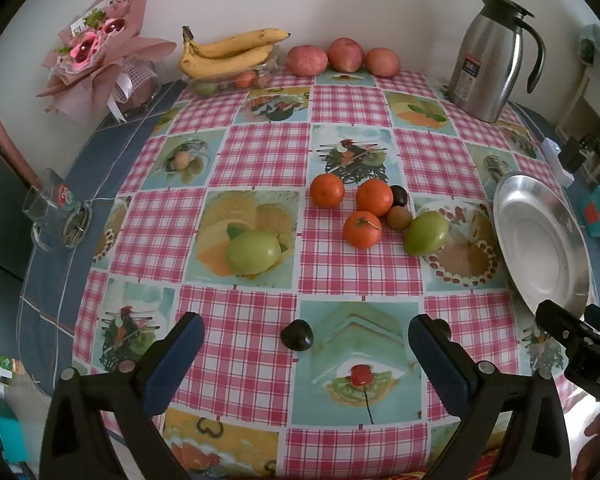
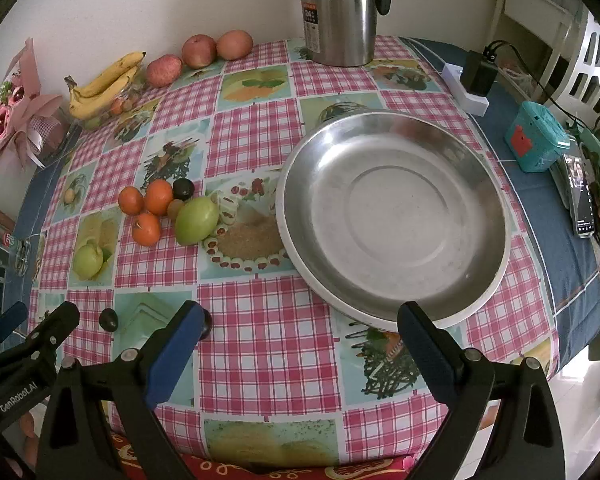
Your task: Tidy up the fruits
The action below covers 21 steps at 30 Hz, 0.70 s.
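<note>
My left gripper [image 1: 306, 340] is open and empty above the table's near edge, with a dark plum [image 1: 297, 335] lying between its fingers on the cloth. Further off lie three oranges [image 1: 363, 229], a second dark plum [image 1: 399, 196], a brown fruit [image 1: 399, 218] and two green fruits [image 1: 253, 251] [image 1: 426, 233]. My right gripper [image 2: 300, 322] is open and empty in front of a steel plate [image 2: 394, 216], which holds nothing. The same fruit cluster [image 2: 156, 216] lies left of the plate. Another dark fruit [image 2: 206, 325] sits partly hidden behind my right gripper's left finger.
Bananas [image 1: 228, 54] on a clear box and three apples [image 1: 342, 56] line the back wall. A steel jug [image 1: 490, 58] stands back right, a bouquet [image 1: 96, 46] back left, a glass mug [image 1: 56, 210] at the left edge. A teal box [image 2: 536, 142], charger and phone lie right.
</note>
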### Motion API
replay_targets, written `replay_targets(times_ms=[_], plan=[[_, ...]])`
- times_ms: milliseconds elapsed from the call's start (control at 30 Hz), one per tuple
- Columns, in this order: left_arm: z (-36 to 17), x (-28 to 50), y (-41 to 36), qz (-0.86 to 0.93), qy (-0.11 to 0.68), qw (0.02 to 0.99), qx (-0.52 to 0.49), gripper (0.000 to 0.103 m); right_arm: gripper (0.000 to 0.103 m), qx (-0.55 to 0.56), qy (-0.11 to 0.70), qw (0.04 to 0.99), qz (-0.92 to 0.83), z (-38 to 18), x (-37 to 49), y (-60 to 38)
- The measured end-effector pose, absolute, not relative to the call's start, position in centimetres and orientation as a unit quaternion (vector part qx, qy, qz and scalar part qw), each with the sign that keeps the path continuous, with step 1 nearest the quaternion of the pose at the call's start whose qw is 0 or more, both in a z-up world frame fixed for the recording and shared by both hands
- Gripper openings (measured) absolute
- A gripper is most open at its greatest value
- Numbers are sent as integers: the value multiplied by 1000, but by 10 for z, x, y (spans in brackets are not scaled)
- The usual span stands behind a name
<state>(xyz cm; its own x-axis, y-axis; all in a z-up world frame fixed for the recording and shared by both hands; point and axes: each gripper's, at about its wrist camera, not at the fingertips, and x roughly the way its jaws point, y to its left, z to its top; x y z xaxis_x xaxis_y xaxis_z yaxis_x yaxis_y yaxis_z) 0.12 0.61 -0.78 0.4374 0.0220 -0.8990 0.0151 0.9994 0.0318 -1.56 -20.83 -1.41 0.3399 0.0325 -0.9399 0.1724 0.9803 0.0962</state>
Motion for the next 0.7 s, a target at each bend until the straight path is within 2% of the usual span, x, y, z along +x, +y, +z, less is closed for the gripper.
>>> replay_targets(times_ms=[700], plan=[[-10,1,7,2,533,846,15,103,97,89,573,813,-42,-14,-16,-209]])
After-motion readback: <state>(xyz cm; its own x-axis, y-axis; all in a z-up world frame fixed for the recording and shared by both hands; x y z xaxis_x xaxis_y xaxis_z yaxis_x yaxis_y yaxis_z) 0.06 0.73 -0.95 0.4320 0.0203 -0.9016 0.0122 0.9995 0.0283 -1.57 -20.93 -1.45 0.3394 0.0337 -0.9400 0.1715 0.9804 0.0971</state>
